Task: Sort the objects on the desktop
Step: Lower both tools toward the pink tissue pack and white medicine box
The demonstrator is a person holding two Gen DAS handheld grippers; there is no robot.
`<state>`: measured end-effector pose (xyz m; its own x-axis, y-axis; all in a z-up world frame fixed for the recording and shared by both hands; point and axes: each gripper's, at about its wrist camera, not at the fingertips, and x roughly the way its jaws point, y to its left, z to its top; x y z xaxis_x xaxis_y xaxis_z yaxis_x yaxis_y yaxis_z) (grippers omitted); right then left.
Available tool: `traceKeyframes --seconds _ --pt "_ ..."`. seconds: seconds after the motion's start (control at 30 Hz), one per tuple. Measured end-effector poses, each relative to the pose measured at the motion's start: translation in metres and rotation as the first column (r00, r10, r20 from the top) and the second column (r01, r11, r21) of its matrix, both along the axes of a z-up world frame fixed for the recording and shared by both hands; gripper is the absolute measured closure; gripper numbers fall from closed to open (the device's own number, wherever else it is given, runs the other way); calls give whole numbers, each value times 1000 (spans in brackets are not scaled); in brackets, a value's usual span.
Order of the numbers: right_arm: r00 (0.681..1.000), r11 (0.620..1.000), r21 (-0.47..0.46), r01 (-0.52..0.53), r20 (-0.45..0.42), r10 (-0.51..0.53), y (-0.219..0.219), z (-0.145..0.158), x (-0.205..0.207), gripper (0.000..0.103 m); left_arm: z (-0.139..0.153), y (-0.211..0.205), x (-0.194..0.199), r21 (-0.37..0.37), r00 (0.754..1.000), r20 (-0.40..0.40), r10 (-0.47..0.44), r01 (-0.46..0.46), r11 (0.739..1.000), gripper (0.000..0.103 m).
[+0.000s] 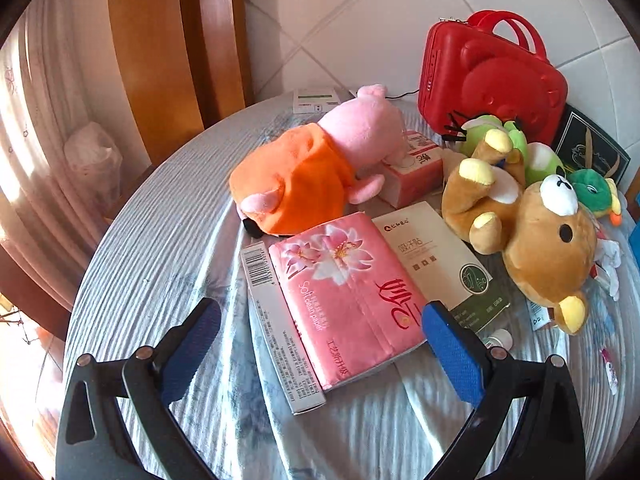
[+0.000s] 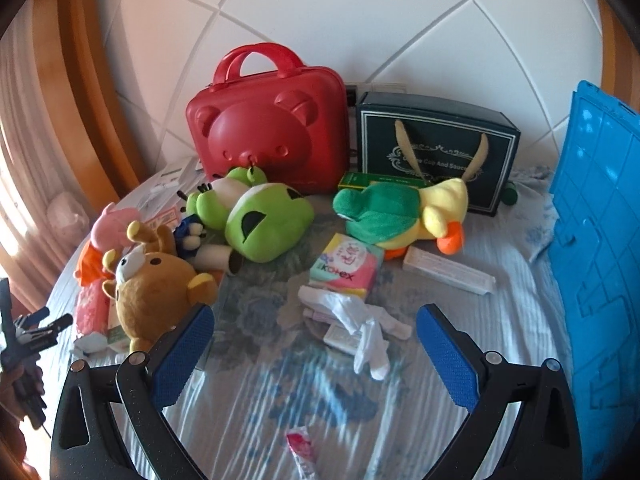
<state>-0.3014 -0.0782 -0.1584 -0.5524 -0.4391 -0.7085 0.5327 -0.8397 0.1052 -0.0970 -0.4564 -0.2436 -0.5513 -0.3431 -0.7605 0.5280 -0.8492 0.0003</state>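
Observation:
My left gripper (image 1: pixel 320 320) stands open over the near end of a pink tissue pack (image 1: pixel 344 296), with a long white box (image 1: pixel 280 328) lying beside it. A pink pig plush in orange (image 1: pixel 320 168) and a brown bear plush (image 1: pixel 536 232) lie further back. My right gripper (image 2: pixel 316 324) is open above the cloth, holding nothing. Ahead of it lie a crumpled white wrapper (image 2: pixel 360 320) and a Kotex pack (image 2: pixel 346 266). Further back are a green frog plush (image 2: pixel 260 220), a green and yellow duck plush (image 2: pixel 404 212) and the brown bear plush (image 2: pixel 156 292).
A red bear-faced case (image 2: pixel 272 128) and a dark green gift bag (image 2: pixel 436 152) stand against the tiled wall. A blue plastic crate (image 2: pixel 600 264) rises at the right. The round table (image 1: pixel 160 240) has a pale cloth. A wooden chair back (image 1: pixel 160 40) stands behind it. A hand holding the other gripper's handle (image 2: pixel 24 344) shows at far left.

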Motion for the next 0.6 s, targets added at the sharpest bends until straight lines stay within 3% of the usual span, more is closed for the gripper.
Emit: traceKeyframes --seconds 0.23,0.4,0.5,0.6 --pt "995 996 -3 -87 38 87 -27 -10 11 0 -18 5 14 13 997 67 -32 31 999 2" --pt "992 992 -19 -125 9 125 -31 1 28 0 -27 0 29 49 998 59 -13 10 999 26" --pt "989 988 -45 -146 -13 145 -24 10 44 0 -21 8 45 21 998 57 4 -5 1000 26" --pt "978 973 -102 -205 24 209 -32 12 55 0 -14 18 54 1 999 39 -12 12 1000 26"
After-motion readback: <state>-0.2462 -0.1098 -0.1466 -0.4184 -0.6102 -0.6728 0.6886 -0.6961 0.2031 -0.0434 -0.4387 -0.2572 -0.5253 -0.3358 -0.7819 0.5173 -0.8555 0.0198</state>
